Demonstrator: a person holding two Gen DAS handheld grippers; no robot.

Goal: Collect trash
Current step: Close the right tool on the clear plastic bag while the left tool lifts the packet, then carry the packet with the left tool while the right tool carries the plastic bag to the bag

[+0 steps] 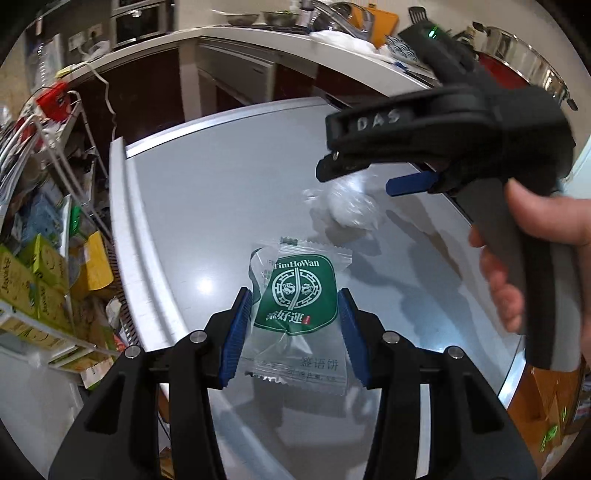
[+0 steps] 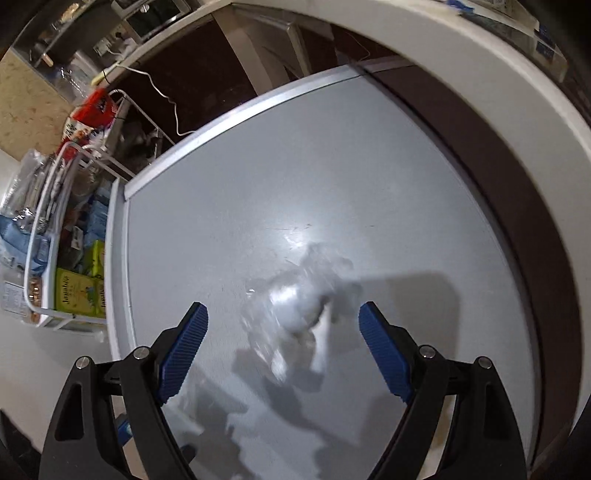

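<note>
A clear snack wrapper with a green TimHoWan label lies flat on the grey table. My left gripper is open, its blue pads on either side of the wrapper and apart from it. A crumpled clear plastic wad lies farther back. My right gripper hangs just above that wad with its fingers apart. In the right wrist view the wad is blurred and lies between the open fingers of the right gripper, touching neither.
A white wire rack with green and yellow boxes stands off the table's left edge. A white kitchen counter with bowls, pots and a white cloth runs behind. The table's raised metal rim borders the left and far sides.
</note>
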